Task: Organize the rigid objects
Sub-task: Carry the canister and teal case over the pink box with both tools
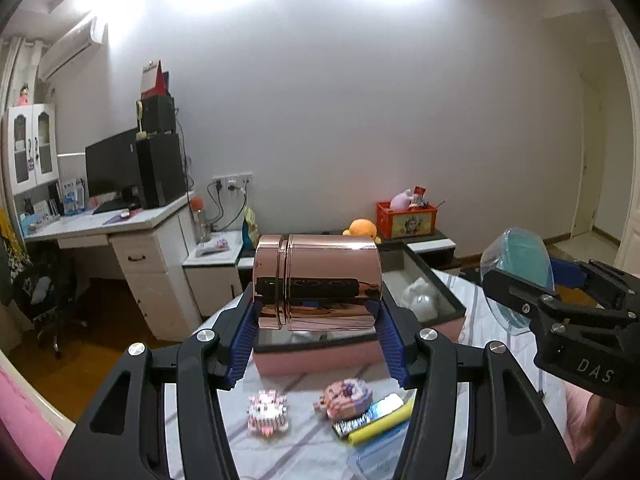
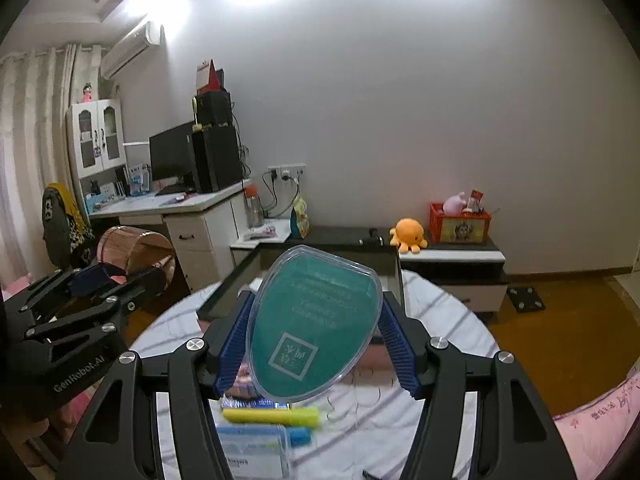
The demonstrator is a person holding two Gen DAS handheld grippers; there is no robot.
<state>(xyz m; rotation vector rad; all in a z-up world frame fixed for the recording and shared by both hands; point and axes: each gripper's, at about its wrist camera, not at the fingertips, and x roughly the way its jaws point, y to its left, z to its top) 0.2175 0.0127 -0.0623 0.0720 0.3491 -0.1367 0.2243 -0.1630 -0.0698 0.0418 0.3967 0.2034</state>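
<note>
Your left gripper (image 1: 316, 312) clamps the copper tin (image 1: 318, 280) crosswise; right gripper (image 2: 314, 340) clamps the green case (image 2: 314, 320); tray (image 1: 436, 284) lies just ahead, below both.

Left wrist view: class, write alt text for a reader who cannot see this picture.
The left gripper holds a shiny rose-gold tin sideways above a checked cloth. Below lie two small toy figures, a yellow marker and a pink box. At right, the right gripper grips a clear case with a green insert.
</note>
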